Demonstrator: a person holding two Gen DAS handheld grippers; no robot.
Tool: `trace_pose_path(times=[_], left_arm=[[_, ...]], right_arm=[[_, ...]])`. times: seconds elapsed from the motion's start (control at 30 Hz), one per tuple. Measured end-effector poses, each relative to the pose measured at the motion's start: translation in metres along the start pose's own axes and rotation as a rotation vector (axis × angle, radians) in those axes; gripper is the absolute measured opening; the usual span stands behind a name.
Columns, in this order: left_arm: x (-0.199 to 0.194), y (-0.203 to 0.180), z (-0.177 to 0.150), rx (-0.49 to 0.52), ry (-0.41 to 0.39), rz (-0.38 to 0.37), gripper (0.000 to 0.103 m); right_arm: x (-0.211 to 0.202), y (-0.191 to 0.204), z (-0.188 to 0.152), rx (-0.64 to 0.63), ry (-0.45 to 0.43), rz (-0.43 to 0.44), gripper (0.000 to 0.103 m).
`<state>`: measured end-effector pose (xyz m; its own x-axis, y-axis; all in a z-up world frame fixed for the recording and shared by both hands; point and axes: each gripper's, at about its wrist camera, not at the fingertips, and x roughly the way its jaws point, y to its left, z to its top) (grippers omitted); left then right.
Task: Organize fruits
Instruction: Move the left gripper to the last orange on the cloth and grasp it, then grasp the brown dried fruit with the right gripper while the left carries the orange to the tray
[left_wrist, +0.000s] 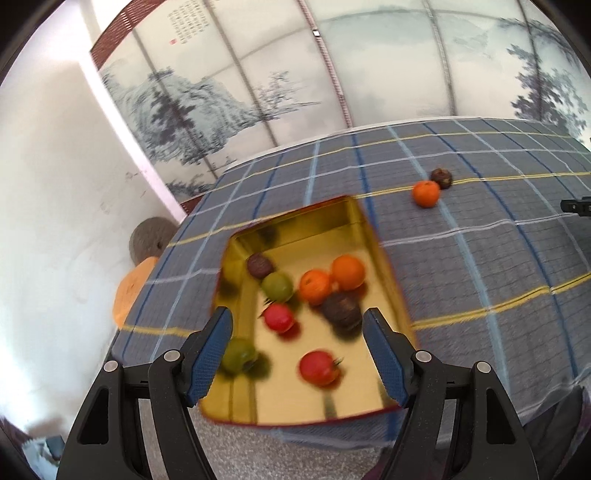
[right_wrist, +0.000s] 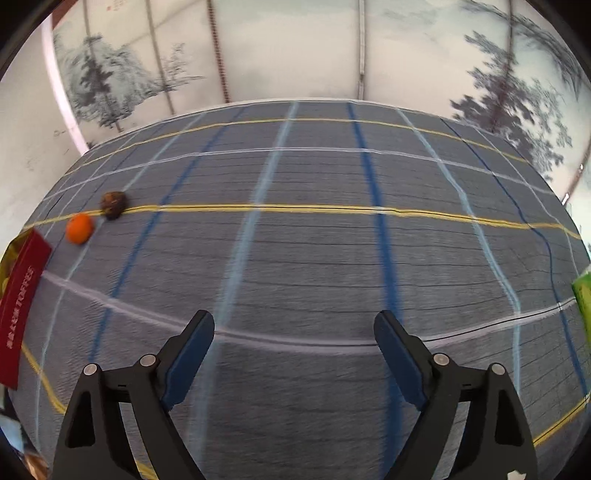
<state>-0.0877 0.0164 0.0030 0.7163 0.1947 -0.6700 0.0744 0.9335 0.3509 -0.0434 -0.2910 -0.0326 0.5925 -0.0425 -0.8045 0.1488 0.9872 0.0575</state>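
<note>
A gold tin box (left_wrist: 354, 218) with a red outside (right_wrist: 22, 295) sits at the table's near left corner. It holds several fruits: two oranges (left_wrist: 347, 272), two red ones (left_wrist: 318, 367), green ones (left_wrist: 277, 286) and dark brown ones (left_wrist: 341, 309). An orange (left_wrist: 426, 193) (right_wrist: 79, 229) and a dark brown fruit (left_wrist: 441, 178) (right_wrist: 114, 204) lie side by side on the cloth beyond the box. My left gripper (left_wrist: 298, 332) is open and empty above the box's near end. My right gripper (right_wrist: 294, 332) is open and empty over bare cloth.
The table (right_wrist: 314, 258) wears a grey-blue plaid cloth. A green object (right_wrist: 583, 299) shows at the right edge. A brown ball (left_wrist: 149, 238) and an orange cushion (left_wrist: 130, 291) sit by the white wall left of the table. A painted screen stands behind.
</note>
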Motion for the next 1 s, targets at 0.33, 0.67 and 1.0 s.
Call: trace_pose_path(times=[0.33, 0.67, 1.0], left_arm=[[0.020, -0.072, 0.077, 0.118, 0.001, -0.178, 0.083], [0.123, -0.116, 0.141, 0.079, 0.148, -0.292, 0.082], [0.180, -0.132, 0.144, -0.010, 0.285, -0.345, 0.039]], right_arm=[[0.013, -0.029, 0.007, 0.014, 0.017, -0.085, 0.103], [0.012, -0.028, 0.004, 0.010, 0.018, -0.076, 0.103], [0.010, -0.032, 0.003, 0.031, 0.005, -0.042, 0.103]])
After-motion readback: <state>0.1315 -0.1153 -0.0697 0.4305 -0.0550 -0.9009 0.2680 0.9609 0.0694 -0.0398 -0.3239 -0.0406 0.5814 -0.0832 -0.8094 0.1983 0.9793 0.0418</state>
